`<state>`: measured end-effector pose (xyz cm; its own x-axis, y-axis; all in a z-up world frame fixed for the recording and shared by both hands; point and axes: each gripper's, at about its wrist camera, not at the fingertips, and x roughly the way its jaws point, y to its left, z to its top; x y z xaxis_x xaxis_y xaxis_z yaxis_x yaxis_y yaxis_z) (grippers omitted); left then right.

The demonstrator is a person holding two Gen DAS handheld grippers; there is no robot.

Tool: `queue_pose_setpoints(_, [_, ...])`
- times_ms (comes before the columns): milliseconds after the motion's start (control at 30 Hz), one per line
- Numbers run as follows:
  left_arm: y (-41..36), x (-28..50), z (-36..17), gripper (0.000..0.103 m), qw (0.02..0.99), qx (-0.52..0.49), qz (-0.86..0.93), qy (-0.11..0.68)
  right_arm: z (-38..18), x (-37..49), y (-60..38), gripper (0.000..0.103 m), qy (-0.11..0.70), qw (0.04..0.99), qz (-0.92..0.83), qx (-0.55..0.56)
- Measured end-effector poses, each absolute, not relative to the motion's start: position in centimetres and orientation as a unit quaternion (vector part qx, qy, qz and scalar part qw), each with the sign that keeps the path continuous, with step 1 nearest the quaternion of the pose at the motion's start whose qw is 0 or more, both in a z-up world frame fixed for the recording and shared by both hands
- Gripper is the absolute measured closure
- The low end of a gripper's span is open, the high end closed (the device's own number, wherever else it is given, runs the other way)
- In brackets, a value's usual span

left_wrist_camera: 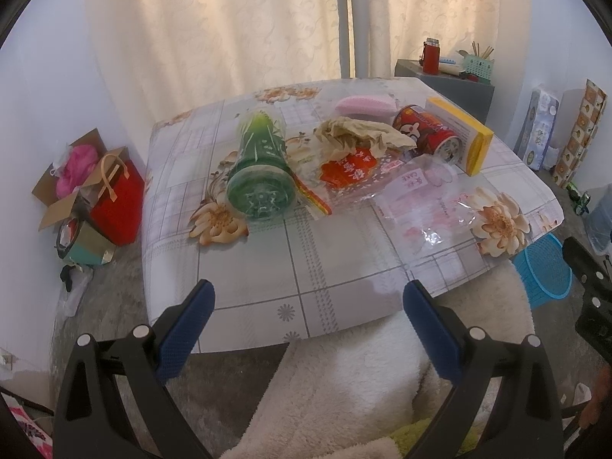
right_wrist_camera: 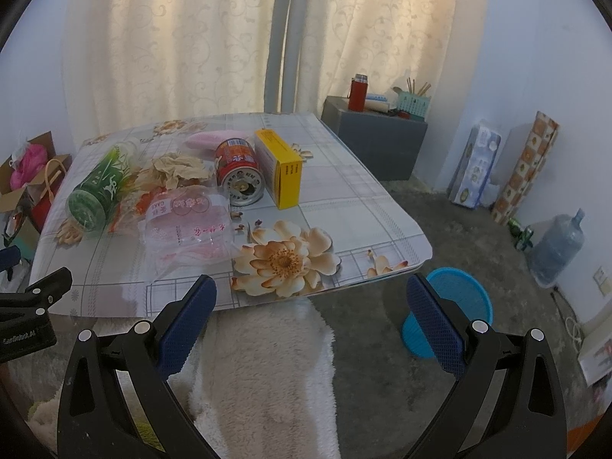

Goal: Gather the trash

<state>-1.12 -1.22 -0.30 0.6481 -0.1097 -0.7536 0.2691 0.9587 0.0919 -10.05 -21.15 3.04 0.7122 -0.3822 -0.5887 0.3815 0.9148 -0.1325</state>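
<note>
Cream curtains [right_wrist_camera: 183, 38] hang behind a low counter [left_wrist_camera: 325, 267] covered in a flowered plastic cloth, and the trash lies in a loose cluster on its far half. A green bottle [left_wrist_camera: 260, 168] lies on its side, base toward the cameras. Just beside it sits crumpled brown paper [left_wrist_camera: 359, 134] over a red wrapper [left_wrist_camera: 348, 170], with a clear cake bag [left_wrist_camera: 424, 206] spread flat nearer the front edge. A red can [left_wrist_camera: 428, 134] lies tipped against a yellow box [left_wrist_camera: 463, 134], and a pink sponge [left_wrist_camera: 365, 104] rests behind the paper.

Both grippers hover short of the counter's near edge, above a white fleecy cover [right_wrist_camera: 264, 363]. The left gripper [left_wrist_camera: 308, 325] has its jaws wide apart and empty; the right gripper [right_wrist_camera: 311, 325] likewise.

Only the left view takes in the red gift bag [left_wrist_camera: 118, 199] and open carton [left_wrist_camera: 69, 187] fully, on the floor at the counter's left. The right view alone shows the blue basket [right_wrist_camera: 455, 306] whole, standing on the floor off the counter's right corner, and beyond it a water jug [right_wrist_camera: 558, 248] by the wall, somewhat blurred. A grey cabinet [right_wrist_camera: 378, 145] with a red flask [right_wrist_camera: 357, 93] appears in both.
</note>
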Motion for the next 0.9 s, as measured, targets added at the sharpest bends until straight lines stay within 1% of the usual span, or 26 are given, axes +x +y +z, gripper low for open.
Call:
queue_pose_setpoints(300, [-0.4, 1.5, -1.4, 0.006, 0.887, 0.078, -0.136, 0.434, 2.8, -9.5, -21.3, 0.008, 0.323, 0.925, -0.200, 0.000])
queue_pose_setpoints(600, [1.7, 4.9, -0.7, 0.006, 0.899, 0.058, -0.157, 0.405, 3.2, -6.9, -21.9, 0.008, 0.318, 0.934, -0.163, 0.020])
queue_pose_setpoints(800, [4.0, 6.5, 0.0, 0.006, 0.899, -0.018, -0.219, 0.378, 3.9, -4.7, -21.5, 0.008, 0.312, 0.940, -0.135, 0.011])
queue_pose_setpoints(900, [4.0, 7.0, 0.2, 0.006, 0.898, -0.023, -0.235, 0.372, 4.3, -3.9, -21.3, 0.008, 0.309, 0.945, -0.103, 0.019])
